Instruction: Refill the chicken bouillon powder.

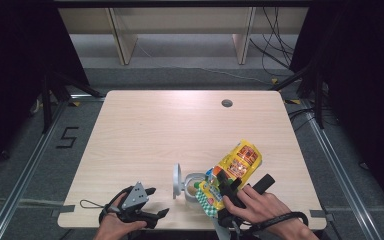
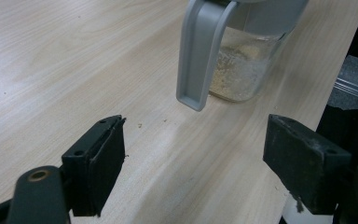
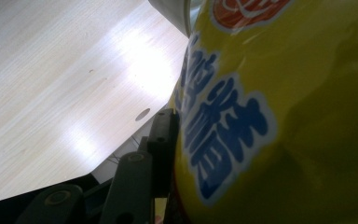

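A yellow snack bag (image 1: 240, 160) with orange and green print lies tilted above a clear container (image 1: 194, 186) near the table's front edge. My right gripper (image 1: 228, 181) is shut on the bag. In the right gripper view the bag (image 3: 270, 116), with blue lettering, presses against one black finger (image 3: 163, 140). The container's grey lid (image 1: 177, 181) stands swung open to its left. My left gripper (image 1: 159, 201) rests open at the front left, pointing toward the container. Beyond its jaws (image 2: 200, 158) the container (image 2: 242, 70) holds beige crumbs behind the hanging lid (image 2: 200, 51).
The pale wooden table (image 1: 170, 130) has a round cable hole (image 1: 226, 103) at its far right. Wooden shelving and loose cables (image 1: 275, 50) lie behind it. Metal floor rails (image 1: 25, 175) run along both sides.
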A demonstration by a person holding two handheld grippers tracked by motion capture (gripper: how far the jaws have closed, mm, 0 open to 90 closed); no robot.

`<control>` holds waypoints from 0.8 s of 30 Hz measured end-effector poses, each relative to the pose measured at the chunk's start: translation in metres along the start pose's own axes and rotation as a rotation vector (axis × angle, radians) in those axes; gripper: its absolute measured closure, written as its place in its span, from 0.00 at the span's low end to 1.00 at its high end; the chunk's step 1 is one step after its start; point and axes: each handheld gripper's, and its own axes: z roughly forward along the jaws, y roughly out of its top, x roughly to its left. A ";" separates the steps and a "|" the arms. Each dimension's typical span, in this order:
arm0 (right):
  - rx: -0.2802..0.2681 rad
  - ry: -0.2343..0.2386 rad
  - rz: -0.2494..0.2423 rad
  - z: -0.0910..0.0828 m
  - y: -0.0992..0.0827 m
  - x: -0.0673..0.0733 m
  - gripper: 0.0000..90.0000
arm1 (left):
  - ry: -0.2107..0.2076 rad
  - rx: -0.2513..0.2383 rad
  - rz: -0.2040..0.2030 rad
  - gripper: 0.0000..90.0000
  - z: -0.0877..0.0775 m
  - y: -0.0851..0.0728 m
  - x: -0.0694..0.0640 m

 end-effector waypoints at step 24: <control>0.010 0.000 0.005 -0.002 -0.002 0.002 0.74 | 0.002 0.000 0.001 0.22 0.000 0.000 0.000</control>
